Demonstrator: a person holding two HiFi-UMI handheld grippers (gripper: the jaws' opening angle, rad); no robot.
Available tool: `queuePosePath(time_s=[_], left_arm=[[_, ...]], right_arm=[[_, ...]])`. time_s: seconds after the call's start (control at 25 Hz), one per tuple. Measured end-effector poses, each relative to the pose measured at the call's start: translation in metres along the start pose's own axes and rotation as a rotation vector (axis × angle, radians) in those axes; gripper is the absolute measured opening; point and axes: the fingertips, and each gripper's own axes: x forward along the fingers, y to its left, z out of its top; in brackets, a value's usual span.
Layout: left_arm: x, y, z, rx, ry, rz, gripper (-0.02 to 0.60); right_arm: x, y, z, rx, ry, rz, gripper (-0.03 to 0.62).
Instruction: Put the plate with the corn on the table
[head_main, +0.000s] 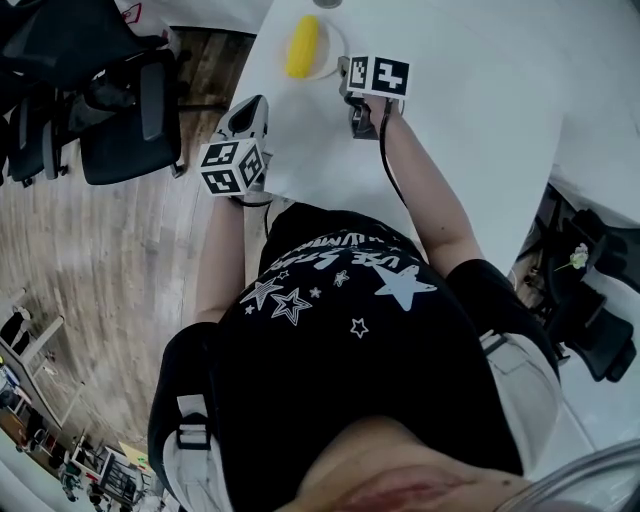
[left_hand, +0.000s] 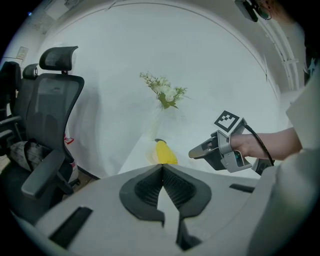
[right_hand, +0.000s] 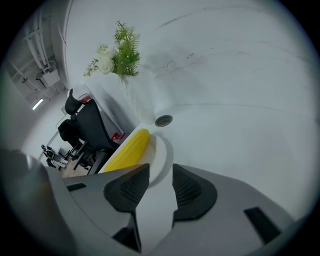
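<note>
Right gripper view shows the plate (right_hand: 162, 150) with the corn (right_hand: 129, 149) resting on the table (right_hand: 240, 125) at centre left, just beyond the right gripper's (right_hand: 160, 170) parted, empty jaws, apparently set down, while the left gripper (left_hand: 161, 167) is closed, unneeded.

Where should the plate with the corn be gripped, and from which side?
Probably the bare rim of the plate on the side facing the open right tongs, approached low across the table. The corn lies along the opposite side, so this edge is free, and the rim is thin enough for one pad over, one under.
</note>
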Motion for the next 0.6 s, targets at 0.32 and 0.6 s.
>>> queuePosePath(time_s=[0.32,0.6], left_arm=[[-0.040,-0.019,0.028,0.047,-0.078,0.027,0.006],[-0.083,-0.053,0.040,0.075,-0.156,0.049,0.006]], right_arm=[[-0.056,0.022,0.014,-0.082,-0.130,0.031,0.106],[-0.115,0.033,0.011,-0.194,-0.271,0.031,0.045]])
